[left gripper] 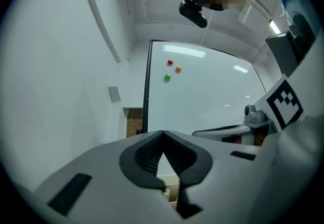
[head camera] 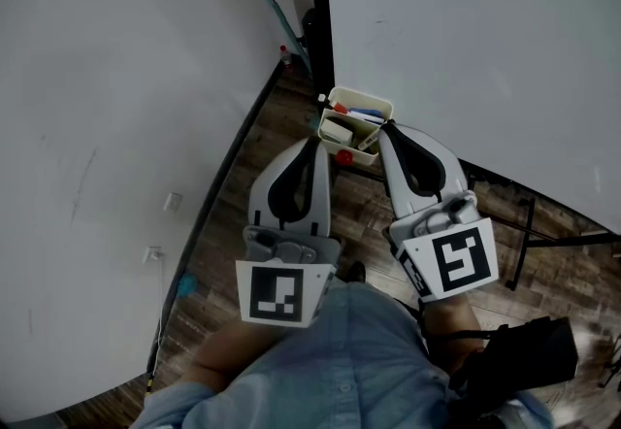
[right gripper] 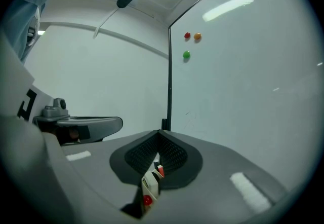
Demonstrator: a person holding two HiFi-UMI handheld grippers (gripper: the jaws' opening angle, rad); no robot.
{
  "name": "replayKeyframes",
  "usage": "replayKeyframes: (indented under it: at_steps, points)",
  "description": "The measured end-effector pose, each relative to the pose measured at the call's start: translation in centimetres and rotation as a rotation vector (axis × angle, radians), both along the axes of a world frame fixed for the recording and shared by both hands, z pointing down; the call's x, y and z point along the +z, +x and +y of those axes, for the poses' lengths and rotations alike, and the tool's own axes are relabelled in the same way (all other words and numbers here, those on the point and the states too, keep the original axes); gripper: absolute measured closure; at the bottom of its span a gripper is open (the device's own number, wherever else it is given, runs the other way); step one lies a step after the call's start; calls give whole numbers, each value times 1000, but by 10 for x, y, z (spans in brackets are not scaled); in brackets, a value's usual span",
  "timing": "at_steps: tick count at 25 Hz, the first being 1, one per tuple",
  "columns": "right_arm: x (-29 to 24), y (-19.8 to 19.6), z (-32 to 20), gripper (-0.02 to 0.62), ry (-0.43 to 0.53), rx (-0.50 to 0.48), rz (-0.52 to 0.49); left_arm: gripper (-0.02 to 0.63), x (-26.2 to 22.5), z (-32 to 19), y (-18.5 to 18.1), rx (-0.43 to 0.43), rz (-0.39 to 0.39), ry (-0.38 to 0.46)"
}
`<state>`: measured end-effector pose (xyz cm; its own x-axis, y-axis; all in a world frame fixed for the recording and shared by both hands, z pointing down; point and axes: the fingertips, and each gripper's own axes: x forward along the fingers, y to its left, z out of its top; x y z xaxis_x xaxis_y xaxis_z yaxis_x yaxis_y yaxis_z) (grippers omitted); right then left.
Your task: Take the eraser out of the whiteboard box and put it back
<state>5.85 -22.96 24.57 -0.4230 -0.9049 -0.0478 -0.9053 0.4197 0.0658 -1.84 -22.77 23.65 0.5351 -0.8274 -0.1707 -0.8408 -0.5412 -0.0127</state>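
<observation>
The cream whiteboard box (head camera: 361,98) hangs at the whiteboard's lower left corner. A white eraser (head camera: 337,132) lies in its near-left part, beside markers with red and blue caps (head camera: 365,115). My left gripper (head camera: 317,140) is shut, its tips just left of the box's near side. My right gripper (head camera: 387,126) is shut too, with its tips at the box's right edge and nothing held. In the left gripper view the left gripper (left gripper: 162,133) has its tips together. Through the gap under the shut right gripper (right gripper: 158,132) a bit of the box (right gripper: 150,185) shows.
The whiteboard (head camera: 466,49) fills the upper right, with red, orange and green magnets (left gripper: 170,62) on it. Its black post (head camera: 315,10) stands by the white wall (head camera: 116,126). A black stand leg (head camera: 524,243) and a black bag (head camera: 524,354) are on the wooden floor to the right.
</observation>
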Motion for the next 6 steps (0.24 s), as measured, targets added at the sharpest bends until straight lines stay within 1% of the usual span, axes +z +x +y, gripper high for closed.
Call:
replayKeyframes:
  at_steps: [6]
  points:
    - [0, -2, -1, 595, -2, -3, -2, 601, 1, -1, -2, -2, 0, -4]
